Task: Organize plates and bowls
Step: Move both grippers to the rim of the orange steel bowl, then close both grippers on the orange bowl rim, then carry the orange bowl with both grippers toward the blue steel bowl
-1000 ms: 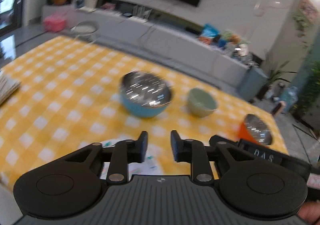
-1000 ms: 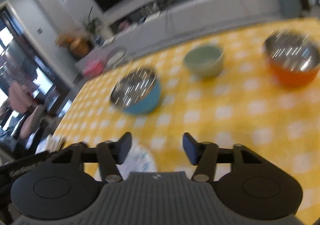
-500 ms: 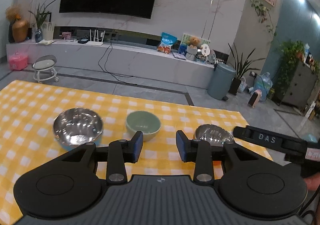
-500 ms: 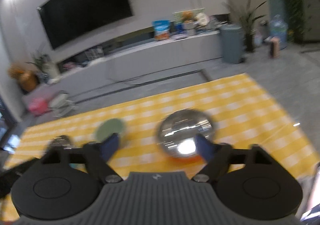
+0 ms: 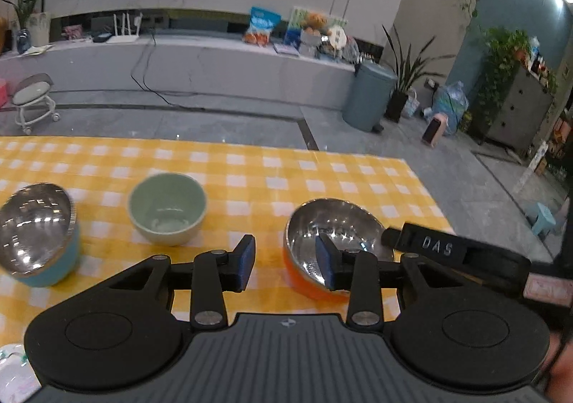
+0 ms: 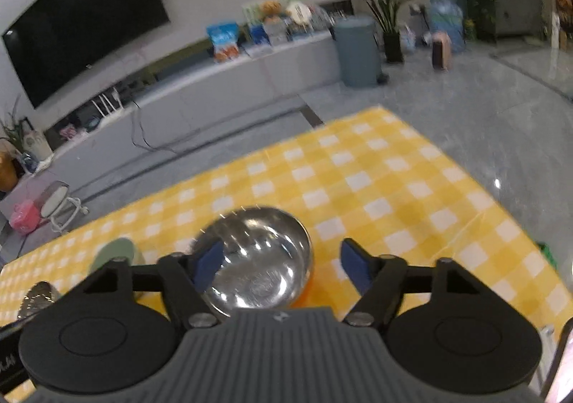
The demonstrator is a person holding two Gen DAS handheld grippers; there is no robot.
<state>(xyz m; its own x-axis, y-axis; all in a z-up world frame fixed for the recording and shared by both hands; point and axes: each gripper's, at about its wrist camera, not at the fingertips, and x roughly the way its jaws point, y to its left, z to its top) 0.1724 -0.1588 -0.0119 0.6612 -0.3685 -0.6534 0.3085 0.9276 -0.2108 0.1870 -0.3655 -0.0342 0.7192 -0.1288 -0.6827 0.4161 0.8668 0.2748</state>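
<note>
Three bowls stand on the yellow checked tablecloth [image 5: 250, 184]. A steel bowl with an orange outside [image 5: 333, 234] is on the right, a pale green bowl [image 5: 166, 208] in the middle, and a steel bowl with a blue outside [image 5: 34, 231] on the left. My left gripper [image 5: 286, 261] is open and empty, just before the orange bowl's left rim. My right gripper [image 6: 283, 265] is open wide and empty, with the orange bowl [image 6: 261, 263] between its fingers; its left pad is over the bowl's rim. The green bowl [image 6: 114, 252] lies to its left.
A patterned white plate [image 5: 14, 374] peeks in at the bottom left of the left wrist view. The table's right edge [image 6: 501, 195] drops to the grey floor. The right gripper's body [image 5: 458, 252] lies beside the orange bowl. A TV bench and a bin stand beyond the table.
Both grippers have swung right along the table, from the blue bowl toward the orange one. The right gripper has closed in on the orange bowl, and the left gripper has opened wider.
</note>
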